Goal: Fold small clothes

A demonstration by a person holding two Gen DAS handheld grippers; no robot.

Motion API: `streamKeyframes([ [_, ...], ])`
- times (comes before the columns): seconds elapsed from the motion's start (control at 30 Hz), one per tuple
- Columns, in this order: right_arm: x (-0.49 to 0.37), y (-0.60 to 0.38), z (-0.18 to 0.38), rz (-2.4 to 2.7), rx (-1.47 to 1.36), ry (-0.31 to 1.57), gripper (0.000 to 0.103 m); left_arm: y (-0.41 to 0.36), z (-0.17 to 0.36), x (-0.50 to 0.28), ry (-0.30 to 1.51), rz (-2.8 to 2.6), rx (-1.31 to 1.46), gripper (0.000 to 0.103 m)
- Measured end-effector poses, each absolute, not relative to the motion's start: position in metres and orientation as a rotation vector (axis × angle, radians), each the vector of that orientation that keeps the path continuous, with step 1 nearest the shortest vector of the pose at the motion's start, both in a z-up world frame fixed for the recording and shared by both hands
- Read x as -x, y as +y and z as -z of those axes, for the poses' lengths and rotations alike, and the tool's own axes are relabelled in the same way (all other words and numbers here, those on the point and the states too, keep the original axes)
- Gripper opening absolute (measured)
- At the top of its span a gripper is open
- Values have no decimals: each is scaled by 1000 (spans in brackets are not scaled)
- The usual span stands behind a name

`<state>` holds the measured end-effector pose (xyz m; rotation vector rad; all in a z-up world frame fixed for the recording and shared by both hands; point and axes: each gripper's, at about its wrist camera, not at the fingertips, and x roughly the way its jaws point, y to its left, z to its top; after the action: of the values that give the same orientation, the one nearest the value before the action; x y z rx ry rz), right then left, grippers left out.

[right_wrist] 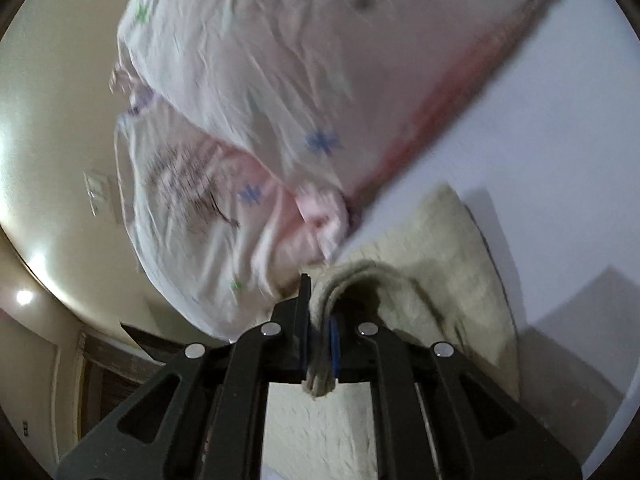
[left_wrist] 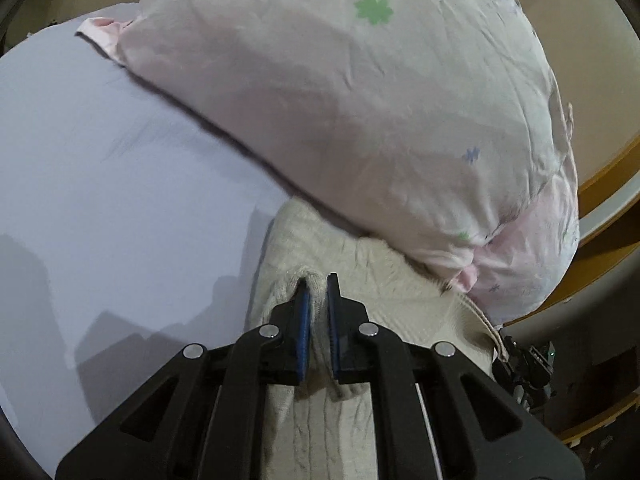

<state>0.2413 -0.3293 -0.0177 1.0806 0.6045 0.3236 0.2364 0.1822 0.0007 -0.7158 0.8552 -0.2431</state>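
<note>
A cream knitted garment (left_wrist: pixel 320 248) lies on a pale lilac bed sheet (left_wrist: pixel 120 168). My left gripper (left_wrist: pixel 317 280) is shut on a thick fold of its edge, the cloth pinched between the blue pads. In the right wrist view the same cream garment (right_wrist: pixel 440 248) spreads over the sheet (right_wrist: pixel 540 120). My right gripper (right_wrist: pixel 320 300) is shut on another folded edge, which drapes over the right finger and hangs out behind the pads. The right gripper's body (left_wrist: pixel 528 364) shows at the lower right of the left wrist view.
A big white-pink pillow (left_wrist: pixel 360 100) with small green and blue clover prints lies right beyond the garment, its corner touching it; it also shows in the right wrist view (right_wrist: pixel 248 100). A wooden bed frame (left_wrist: pixel 600 184) and beige wall are at the right.
</note>
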Motion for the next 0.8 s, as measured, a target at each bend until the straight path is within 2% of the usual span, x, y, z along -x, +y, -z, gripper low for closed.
streamKeyframes([
  [0.03,-248,-330,19,-306,-1113,605,23,184,-1,-242,855,247,735,8],
  [0.1,-256,-333,22,-286,-1175,598,84,191,1,-248,855,272,816,10],
  [0.17,-252,-334,14,-272,-1154,533,90,198,2,-248,861,307,899,18],
  [0.2,-249,-334,9,-271,-1133,517,95,203,2,-244,864,318,924,33],
  [0.23,-246,-334,2,-273,-1109,497,96,208,0,-239,858,304,927,64],
  [0.27,-239,-336,-2,-278,-1095,483,96,214,-8,-227,819,242,893,77],
  [0.3,-232,-337,-5,-292,-1080,462,98,216,-13,-221,797,219,867,84],
  [0.47,-199,-340,-4,-314,-972,382,101,196,-13,-199,882,275,734,83],
  [0.5,-200,-337,-2,-306,-969,402,101,189,-9,-199,914,283,714,80],
  [0.63,-201,-333,-3,-333,-967,412,101,168,7,-201,1003,306,682,61],
  [0.7,-204,-326,-7,-347,-960,409,101,166,7,-200,988,275,655,57],
  [0.8,-206,-325,-5,-373,-979,421,101,172,14,-200,999,215,714,37],
])
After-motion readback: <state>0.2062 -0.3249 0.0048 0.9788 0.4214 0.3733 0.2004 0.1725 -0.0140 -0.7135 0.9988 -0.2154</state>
